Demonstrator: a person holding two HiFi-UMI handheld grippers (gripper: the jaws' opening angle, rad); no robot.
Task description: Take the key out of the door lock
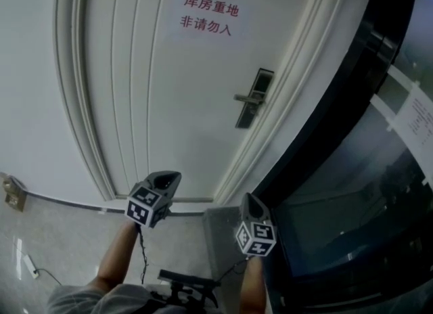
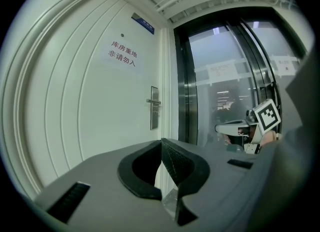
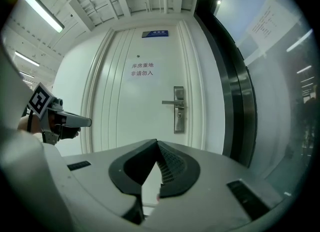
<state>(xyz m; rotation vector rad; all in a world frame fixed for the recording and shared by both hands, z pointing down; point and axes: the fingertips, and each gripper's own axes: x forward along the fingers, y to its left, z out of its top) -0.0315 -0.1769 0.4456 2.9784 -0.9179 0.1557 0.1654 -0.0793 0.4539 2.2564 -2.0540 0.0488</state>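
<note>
the right gripper (image 3: 156, 145), jaws together on nothing, sits low in frame, well apart from the lock plate (image 3: 179, 111) at centre; the left gripper (image 2: 161, 145) is likewise closed and empty. the key is too small to make out there. i'd part the jaws early, line up under the handle (image 3: 171, 103), and pull straight.

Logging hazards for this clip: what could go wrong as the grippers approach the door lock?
1. Both the left gripper and the right gripper have their fingers shut; arriving at the lock plate like that would likely bump it, not grasp.
2. No key can be made out from here, and the handle juts out from the plate, so fingers may snag it.
3. The glass wall stands close on the right; the right gripper could knock it.
</note>
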